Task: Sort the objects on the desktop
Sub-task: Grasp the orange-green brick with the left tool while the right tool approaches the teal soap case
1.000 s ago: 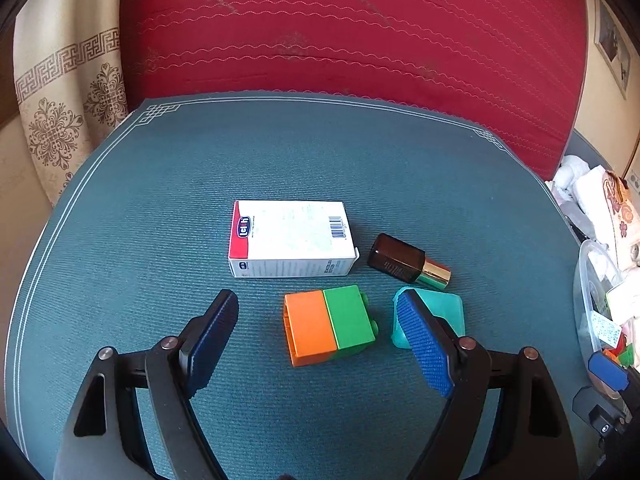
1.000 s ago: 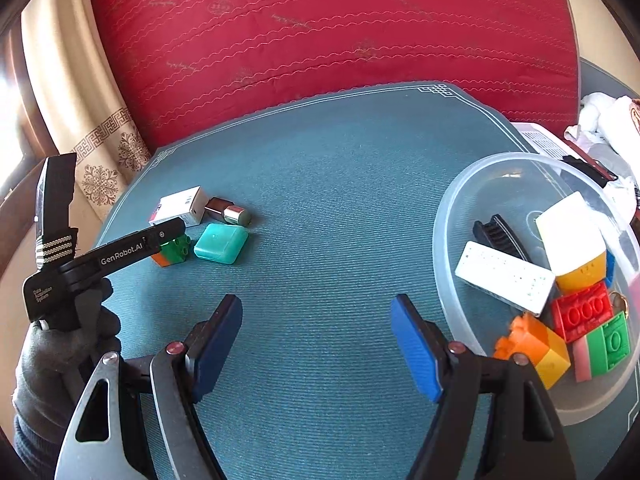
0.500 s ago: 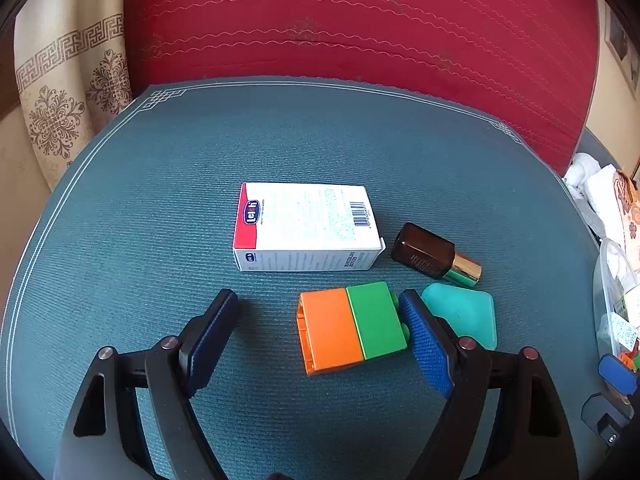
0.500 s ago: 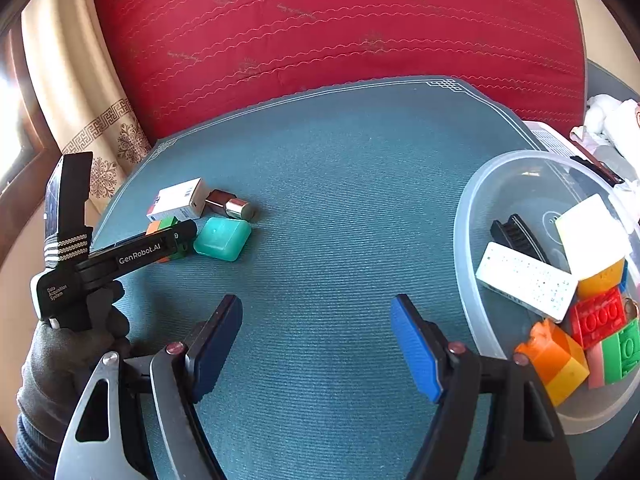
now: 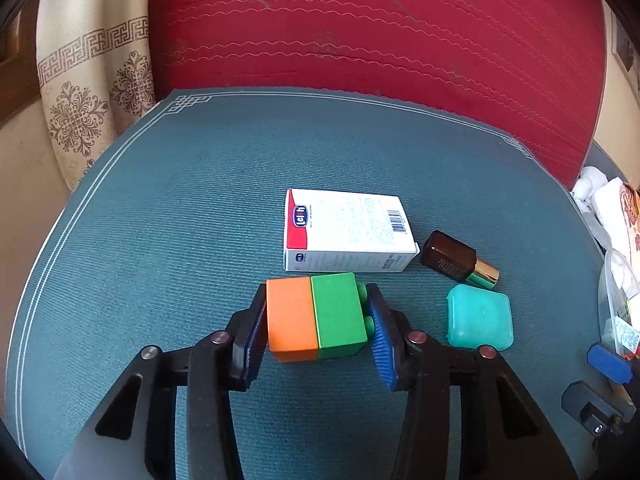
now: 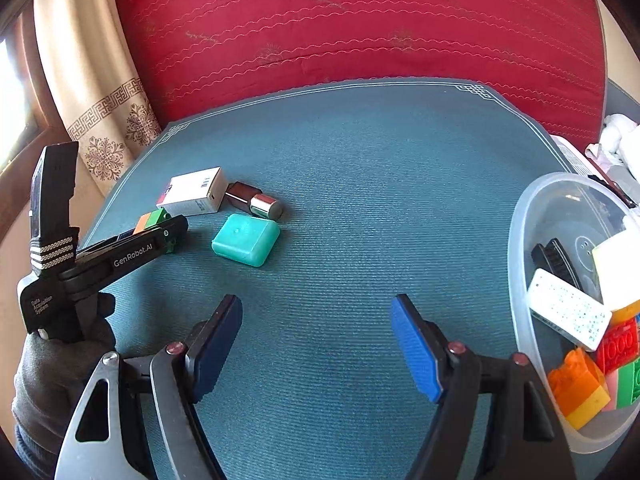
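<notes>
Bench (image 5: 160,216) surface, covered with a teal mat, carries all the loose things. At its right edge stands the bowl (image 6: 520,240), a clear plastic one, which already holds several bricks, a white box and a black brush, so I judge the sorting is well under way. Four things are left on the mat: the carton (image 5: 344,228), the teal case (image 5: 480,318), the block (image 5: 316,316) and the brown bottle (image 5: 452,256), all close together. The left claw (image 5: 318,326) has its pads closed on the two ends of the orange and green block, which lies just in front of the carton; whether it is lifted I cannot tell. The right claw (image 6: 316,344) is wide open and holds nothing, between the group and the bowl.
</notes>
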`<state>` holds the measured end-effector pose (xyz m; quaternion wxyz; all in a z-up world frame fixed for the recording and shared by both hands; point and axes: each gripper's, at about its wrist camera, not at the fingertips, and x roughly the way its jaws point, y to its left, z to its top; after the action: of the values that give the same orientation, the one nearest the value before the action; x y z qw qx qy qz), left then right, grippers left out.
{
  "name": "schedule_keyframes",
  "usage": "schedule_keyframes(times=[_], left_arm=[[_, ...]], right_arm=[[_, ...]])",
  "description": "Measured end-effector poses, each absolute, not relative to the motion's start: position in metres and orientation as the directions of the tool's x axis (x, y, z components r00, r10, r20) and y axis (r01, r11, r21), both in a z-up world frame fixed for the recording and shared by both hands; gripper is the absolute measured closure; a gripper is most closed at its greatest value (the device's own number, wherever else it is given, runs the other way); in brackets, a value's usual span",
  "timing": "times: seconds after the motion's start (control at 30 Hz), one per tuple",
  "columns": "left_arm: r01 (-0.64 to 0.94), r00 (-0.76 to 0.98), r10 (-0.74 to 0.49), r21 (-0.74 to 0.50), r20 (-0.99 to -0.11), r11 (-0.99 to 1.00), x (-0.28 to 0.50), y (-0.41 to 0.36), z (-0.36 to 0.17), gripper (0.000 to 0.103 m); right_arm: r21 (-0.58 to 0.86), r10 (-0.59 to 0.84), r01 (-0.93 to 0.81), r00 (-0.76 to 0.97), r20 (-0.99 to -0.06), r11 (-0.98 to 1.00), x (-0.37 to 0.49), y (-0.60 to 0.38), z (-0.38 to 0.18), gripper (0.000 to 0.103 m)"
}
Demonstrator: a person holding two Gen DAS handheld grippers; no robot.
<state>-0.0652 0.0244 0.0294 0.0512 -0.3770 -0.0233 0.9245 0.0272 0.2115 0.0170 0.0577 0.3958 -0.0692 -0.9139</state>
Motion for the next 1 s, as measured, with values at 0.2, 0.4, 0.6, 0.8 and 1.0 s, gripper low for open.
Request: schedule_keyframes(times=[0.2, 0.4, 0.6, 0.8, 1.0], left_arm=[[-0.013, -0.749, 0.053, -0.065, -0.66, -0.998, -0.059, 0.01, 0.038, 0.056], [0.034, -0.757, 0.038, -0.098, -0.653, -0.995, -0.062, -0.007, 0.04, 0.056], [0.055, -0.755, 0.035, -0.116, -0.655, -0.992, -0.064, -0.014, 0.039, 0.056], [0.062, -0.748, 0.038, -0.126, -0.663, -0.99, -0.067, -0.011, 0.037, 0.056], [0.046, -0.745, 0.053, -0.13, -0.665, -0.99, -0.067, -0.004, 0.035, 0.056]], right_arm=[[0.15, -0.166, 0.083, -0.68, -0.714, -0.985, 0.008, 0.19, 0.017, 0.023], [0.115, -0.157, 0.107, -0.676, -0.72, -0.988, -0.014, 0.168, 0.011, 0.023], [0.083, -0.139, 0.115, -0.664, -0.734, -0.99, -0.037, 0.152, 0.002, 0.023], [0.043, -0.097, 0.097, -0.664, -0.741, -0.994, -0.05, 0.148, -0.007, 0.023], [-0.013, -0.058, 0.102, -0.665, -0.745, -0.995, -0.054, 0.141, -0.009, 0.024]])
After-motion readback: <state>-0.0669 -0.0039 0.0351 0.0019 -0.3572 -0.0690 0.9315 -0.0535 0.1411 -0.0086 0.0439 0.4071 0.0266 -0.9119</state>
